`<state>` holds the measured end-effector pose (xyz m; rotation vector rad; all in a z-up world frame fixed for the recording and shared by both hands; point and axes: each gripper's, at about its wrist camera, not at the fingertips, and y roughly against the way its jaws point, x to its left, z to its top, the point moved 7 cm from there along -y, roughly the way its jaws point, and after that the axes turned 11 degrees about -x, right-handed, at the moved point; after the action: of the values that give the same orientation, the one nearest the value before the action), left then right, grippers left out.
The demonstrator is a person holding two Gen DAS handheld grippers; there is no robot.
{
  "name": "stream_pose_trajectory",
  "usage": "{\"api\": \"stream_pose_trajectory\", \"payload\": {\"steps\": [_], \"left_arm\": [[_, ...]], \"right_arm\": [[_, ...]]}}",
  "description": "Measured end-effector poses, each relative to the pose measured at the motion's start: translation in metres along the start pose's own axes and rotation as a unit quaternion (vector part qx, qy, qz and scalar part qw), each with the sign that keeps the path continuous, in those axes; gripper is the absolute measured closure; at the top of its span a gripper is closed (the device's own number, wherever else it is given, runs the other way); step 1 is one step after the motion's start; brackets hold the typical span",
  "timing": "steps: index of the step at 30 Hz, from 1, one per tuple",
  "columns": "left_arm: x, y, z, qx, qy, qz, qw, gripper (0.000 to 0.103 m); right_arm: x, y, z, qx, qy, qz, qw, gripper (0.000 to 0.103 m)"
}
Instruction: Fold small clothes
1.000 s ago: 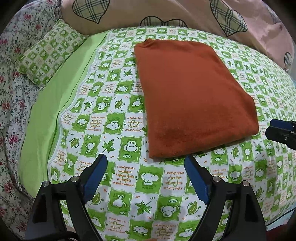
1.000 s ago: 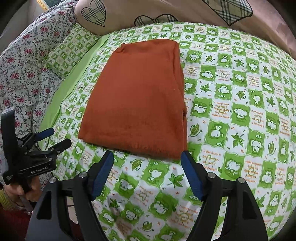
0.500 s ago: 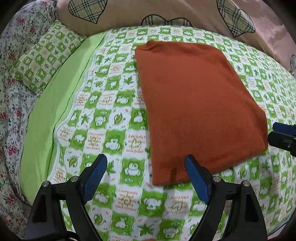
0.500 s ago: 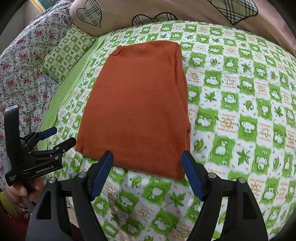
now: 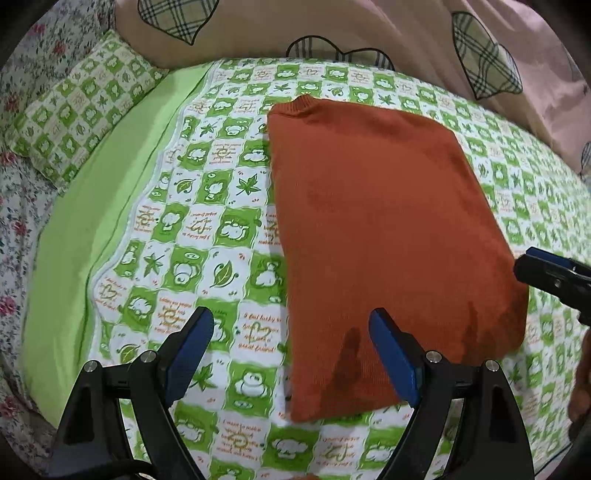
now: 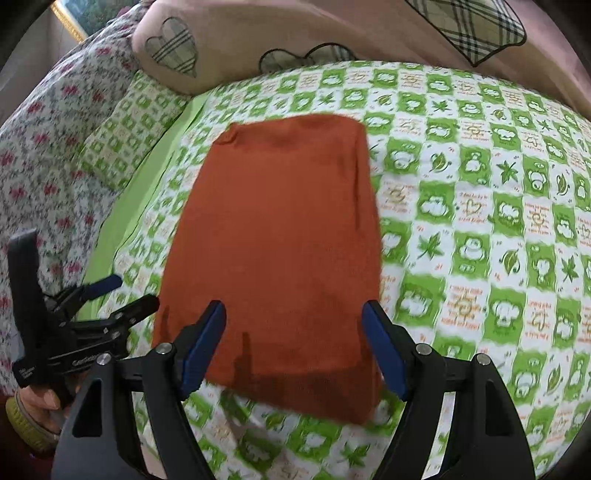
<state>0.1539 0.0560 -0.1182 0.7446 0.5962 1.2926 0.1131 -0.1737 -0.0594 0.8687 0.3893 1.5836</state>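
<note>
A rust-orange garment [image 5: 384, 236] lies folded into a flat rectangle on the green-and-white checked bedsheet [image 5: 207, 221]; it also shows in the right wrist view [image 6: 280, 251]. My left gripper [image 5: 291, 354] is open and empty, hovering over the garment's near left corner. My right gripper [image 6: 293, 350] is open and empty, hovering over the garment's near edge, towards its right corner. The right gripper's tips also show at the right edge of the left wrist view [image 5: 550, 273]. The left gripper also shows at the left of the right wrist view [image 6: 122, 299].
A pink quilt with plaid hearts [image 5: 332, 33] lies behind the garment. A checked pillow [image 5: 81, 110] and a floral cover [image 6: 48, 147] lie at the left. A plain green strip of sheet [image 5: 92, 221] runs along the left side.
Both grippers have moved forward towards the garment; its near edge now lies between their fingers. Both stay open. The garment has not moved.
</note>
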Motion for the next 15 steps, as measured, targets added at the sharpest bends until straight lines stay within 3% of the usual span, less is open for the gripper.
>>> {"api": "stream_pose_trajectory", "payload": {"steps": [5, 9, 11, 12, 13, 15], "left_arm": [[0.008, -0.019, 0.008, 0.015, 0.027, -0.019, 0.9994, 0.017], [0.018, -0.034, 0.017, 0.023, 0.059, -0.034, 0.9974, 0.017], [0.021, -0.045, 0.016, 0.035, 0.072, -0.040, 0.9960, 0.017], [0.021, -0.050, 0.016, 0.039, 0.075, -0.042, 0.9955, 0.017], [0.021, -0.053, 0.016, 0.044, 0.077, -0.043, 0.9951, 0.017], [0.019, -0.054, 0.018, 0.043, 0.075, -0.046, 0.9952, 0.017]], "right_arm": [[-0.024, -0.017, 0.018, -0.010, -0.049, -0.011, 0.999, 0.028], [-0.038, -0.033, 0.030, -0.014, -0.074, -0.015, 0.997, 0.039], [-0.046, -0.045, 0.031, -0.004, -0.089, -0.015, 0.996, 0.055], [-0.049, -0.052, 0.029, 0.008, -0.096, -0.014, 0.995, 0.075], [-0.051, -0.061, 0.025, 0.027, -0.101, -0.012, 0.994, 0.088], [-0.049, -0.058, 0.030, 0.018, -0.088, -0.015, 0.996, 0.093]]}}
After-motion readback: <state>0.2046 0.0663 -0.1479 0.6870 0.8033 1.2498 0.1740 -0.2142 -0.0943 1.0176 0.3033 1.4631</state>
